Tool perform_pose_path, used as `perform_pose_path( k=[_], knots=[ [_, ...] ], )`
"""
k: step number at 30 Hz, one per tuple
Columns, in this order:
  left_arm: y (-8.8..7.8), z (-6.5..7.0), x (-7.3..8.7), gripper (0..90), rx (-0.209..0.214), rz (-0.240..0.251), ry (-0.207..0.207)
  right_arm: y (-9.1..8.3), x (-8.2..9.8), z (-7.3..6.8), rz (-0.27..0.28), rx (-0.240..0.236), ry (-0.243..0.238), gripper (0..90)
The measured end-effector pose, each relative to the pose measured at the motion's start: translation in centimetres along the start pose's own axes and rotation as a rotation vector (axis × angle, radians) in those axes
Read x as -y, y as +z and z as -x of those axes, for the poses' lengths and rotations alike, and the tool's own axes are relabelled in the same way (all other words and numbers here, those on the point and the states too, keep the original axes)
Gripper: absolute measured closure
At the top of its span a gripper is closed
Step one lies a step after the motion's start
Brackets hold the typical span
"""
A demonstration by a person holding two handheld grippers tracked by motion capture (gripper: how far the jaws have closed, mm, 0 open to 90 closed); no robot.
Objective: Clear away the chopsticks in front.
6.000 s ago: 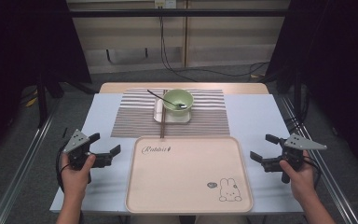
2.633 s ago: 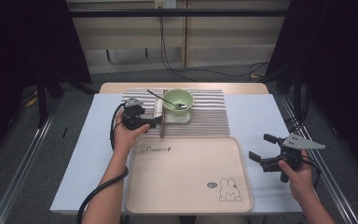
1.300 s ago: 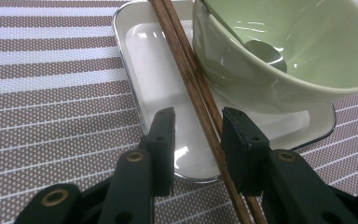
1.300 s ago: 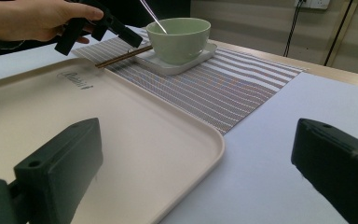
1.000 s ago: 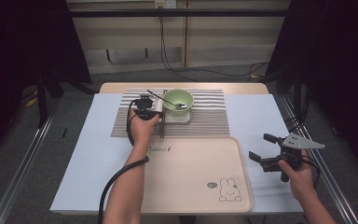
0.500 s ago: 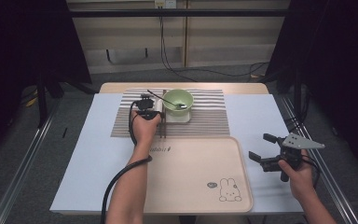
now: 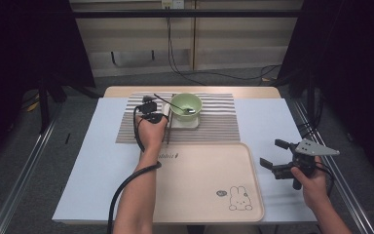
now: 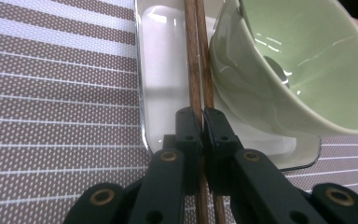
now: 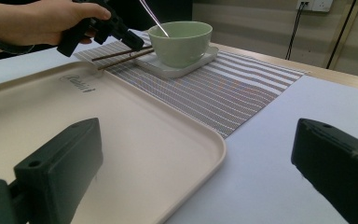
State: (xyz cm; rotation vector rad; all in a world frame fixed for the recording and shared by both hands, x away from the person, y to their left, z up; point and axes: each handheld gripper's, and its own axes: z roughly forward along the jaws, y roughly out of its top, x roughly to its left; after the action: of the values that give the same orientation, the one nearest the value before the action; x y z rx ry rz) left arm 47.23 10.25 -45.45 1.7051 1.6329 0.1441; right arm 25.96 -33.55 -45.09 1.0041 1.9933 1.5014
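Observation:
Two brown chopsticks [image 8: 198, 56] lie side by side across the left part of a white plate [image 8: 161, 70], right beside a green bowl [image 8: 298, 70]. My left gripper [image 8: 201, 116] has just been closing and is shut on the chopsticks, pads pressed against both sticks. In the high view the left gripper [image 7: 161, 116] sits on the striped placemat [image 7: 214, 122], left of the bowl [image 7: 186, 105], with the chopsticks [image 7: 167, 134] pointing toward the tray. A spoon [image 7: 173, 104] rests in the bowl. My right gripper [image 7: 271, 154] hovers open at the table's right, with nothing between its jaws.
A large beige tray [image 7: 199, 185] with a rabbit drawing lies at the table's front centre, its far rim just short of the chopsticks' near ends. The right gripper view shows the tray [image 9: 121, 140], the bowl [image 9: 181, 39] and the left gripper [image 9: 126, 39] beyond it.
My left hand has come from the table's left side to the placemat and settled over the chopsticks beside the bowl. Over the last second it barely shifts. The right hand has stayed put.

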Motion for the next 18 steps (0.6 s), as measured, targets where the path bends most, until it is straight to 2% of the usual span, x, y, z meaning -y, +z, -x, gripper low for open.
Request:
perform_pose_path(
  k=[4,18],
  knots=[
    [-0.6,-0.2,0.0,85.8,0.005,0.008,-0.027,0.1,0.0,0.0,-0.003,-0.007,-0.007,1.4],
    [-2.0,-1.0,0.3,85.9,-0.009,0.022,-0.054,0.6,-0.2,0.0,0.006,-0.022,-0.008,1.4]
  ],
)
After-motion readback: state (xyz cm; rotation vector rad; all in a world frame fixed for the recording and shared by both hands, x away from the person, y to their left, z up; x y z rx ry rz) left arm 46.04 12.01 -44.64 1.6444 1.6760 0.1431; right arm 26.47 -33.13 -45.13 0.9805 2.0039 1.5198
